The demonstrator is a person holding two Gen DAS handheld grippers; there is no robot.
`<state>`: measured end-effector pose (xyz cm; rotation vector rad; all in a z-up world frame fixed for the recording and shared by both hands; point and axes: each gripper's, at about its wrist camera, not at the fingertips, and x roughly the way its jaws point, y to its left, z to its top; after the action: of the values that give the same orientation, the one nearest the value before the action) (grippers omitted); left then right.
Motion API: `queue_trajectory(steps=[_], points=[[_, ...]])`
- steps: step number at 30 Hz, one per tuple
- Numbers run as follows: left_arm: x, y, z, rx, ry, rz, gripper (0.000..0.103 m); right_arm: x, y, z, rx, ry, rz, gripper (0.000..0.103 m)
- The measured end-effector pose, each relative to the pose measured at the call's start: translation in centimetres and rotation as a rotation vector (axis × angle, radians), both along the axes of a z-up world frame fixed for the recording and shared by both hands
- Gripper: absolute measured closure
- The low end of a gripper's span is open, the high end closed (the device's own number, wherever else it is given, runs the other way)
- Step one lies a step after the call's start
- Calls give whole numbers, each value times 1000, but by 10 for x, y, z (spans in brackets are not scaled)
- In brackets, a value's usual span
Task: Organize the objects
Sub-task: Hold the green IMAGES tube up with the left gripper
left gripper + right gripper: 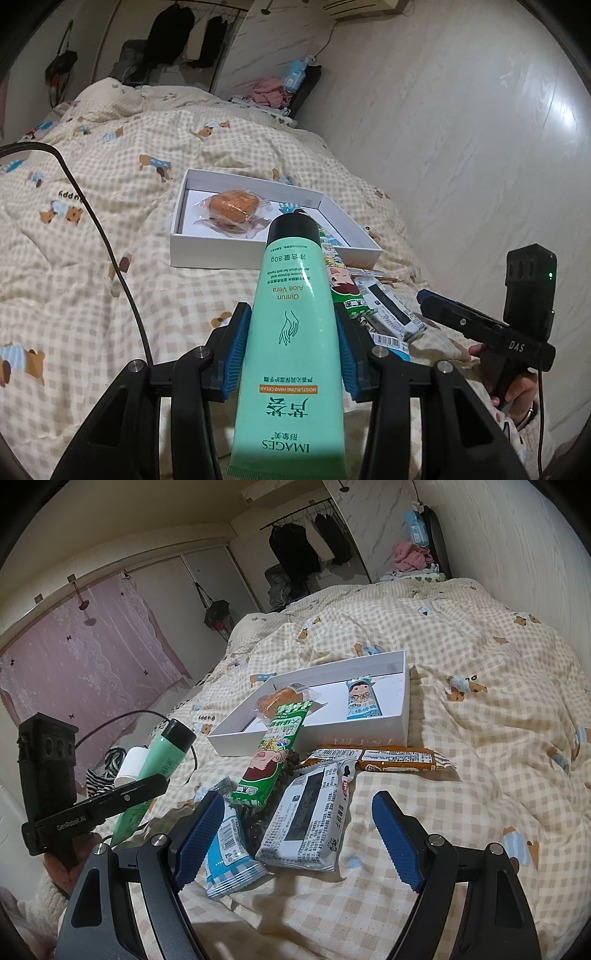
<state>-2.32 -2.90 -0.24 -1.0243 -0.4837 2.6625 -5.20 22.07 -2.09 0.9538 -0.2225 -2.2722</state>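
Note:
My left gripper point(291, 343) is shut on a green hand cream tube point(291, 332) with a black cap, held above the bed; it also shows in the right wrist view point(155, 768). A white box point(207, 247) ahead holds a wrapped orange cake point(232, 208); in the right wrist view the box point(317, 731) also holds a blue snack packet point(364, 699). My right gripper point(295, 827) is open, low over a white snack packet point(310, 819). A green snack packet point(273, 753), a blue-white packet point(229, 853) and a brown bar point(384, 758) lie nearby.
Everything lies on a rumpled checked quilt point(461, 664). A black cable point(107, 243) runs across the bed at left. A wall point(461, 129) borders the bed's right side. Clothes point(306, 546) hang at the far end.

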Motion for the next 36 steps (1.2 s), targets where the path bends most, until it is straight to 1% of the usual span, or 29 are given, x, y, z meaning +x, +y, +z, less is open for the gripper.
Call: queue_trajectory(steps=[29, 33, 36], points=[[7, -4, 2, 27, 3, 5, 56, -2, 0, 1, 13, -7, -3, 20], [8, -4, 2, 27, 3, 5, 56, -4, -2, 7, 18, -15, 29, 20], [7, -4, 2, 30, 0, 6, 56, -8, -7, 16, 49, -23, 70, 20]])
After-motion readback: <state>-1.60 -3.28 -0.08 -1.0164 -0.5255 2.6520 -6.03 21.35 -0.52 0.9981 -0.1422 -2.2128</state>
